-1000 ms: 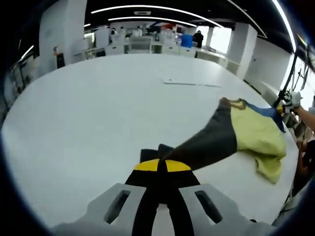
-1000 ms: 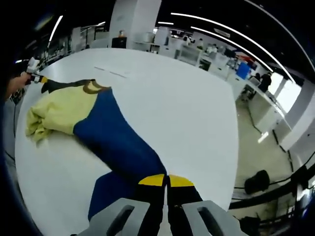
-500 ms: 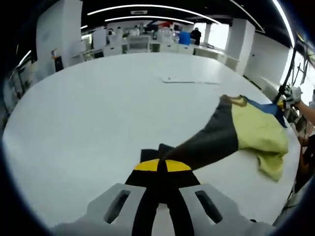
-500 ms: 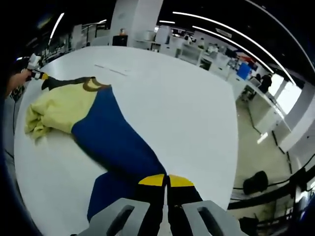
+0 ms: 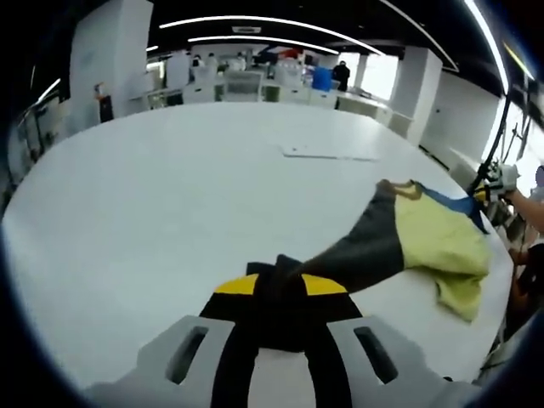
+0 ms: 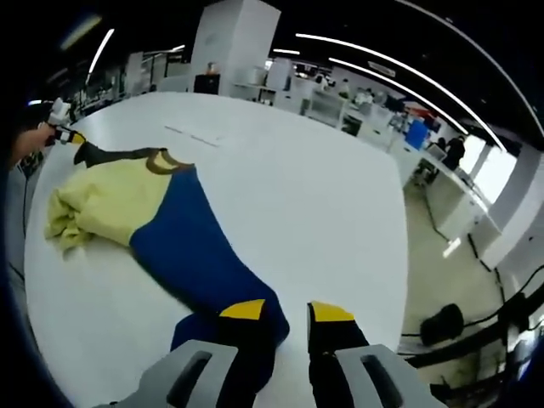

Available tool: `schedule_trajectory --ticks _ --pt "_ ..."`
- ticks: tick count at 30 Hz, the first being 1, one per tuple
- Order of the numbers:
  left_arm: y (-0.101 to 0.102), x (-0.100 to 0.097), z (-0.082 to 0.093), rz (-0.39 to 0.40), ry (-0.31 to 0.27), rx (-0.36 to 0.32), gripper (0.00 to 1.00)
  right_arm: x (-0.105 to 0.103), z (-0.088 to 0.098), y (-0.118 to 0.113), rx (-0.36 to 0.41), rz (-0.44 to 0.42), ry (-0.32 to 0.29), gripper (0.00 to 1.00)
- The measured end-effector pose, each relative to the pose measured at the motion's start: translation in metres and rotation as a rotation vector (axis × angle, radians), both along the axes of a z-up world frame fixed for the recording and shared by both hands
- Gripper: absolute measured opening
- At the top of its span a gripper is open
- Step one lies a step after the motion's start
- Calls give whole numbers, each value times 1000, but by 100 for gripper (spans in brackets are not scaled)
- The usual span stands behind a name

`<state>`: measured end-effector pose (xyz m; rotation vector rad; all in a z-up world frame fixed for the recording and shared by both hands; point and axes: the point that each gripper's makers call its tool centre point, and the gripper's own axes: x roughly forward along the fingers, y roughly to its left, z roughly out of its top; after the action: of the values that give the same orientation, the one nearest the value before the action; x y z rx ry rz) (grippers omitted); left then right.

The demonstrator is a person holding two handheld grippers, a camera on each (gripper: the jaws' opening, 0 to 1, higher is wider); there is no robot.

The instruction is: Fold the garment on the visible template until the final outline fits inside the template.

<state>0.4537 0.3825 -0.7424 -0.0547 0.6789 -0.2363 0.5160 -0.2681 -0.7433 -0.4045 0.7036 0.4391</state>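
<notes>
Yellow-bodied, the garment (image 5: 433,242) lies stretched across the white tabletop (image 5: 170,195), its dark sleeve clenched in the left gripper (image 5: 279,286) while the right gripper (image 6: 286,312), jaws parted, should regrip the blue sleeve (image 6: 191,246) squarely.

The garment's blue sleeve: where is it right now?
In the right gripper view the blue sleeve runs across the white table from the yellow body down to the right gripper, ending beside its left fingertip.
</notes>
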Motion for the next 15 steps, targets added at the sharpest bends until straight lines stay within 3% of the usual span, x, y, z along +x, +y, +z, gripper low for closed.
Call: schedule_trajectory --ticks 7,15 --pt "-6 -1 9 -14 -25 -27 30 -7 3 10 41 12 -4 39" --pt "-16 -7 17 -52 -42 -30 42 -15 9 19 119 8 -26 49"
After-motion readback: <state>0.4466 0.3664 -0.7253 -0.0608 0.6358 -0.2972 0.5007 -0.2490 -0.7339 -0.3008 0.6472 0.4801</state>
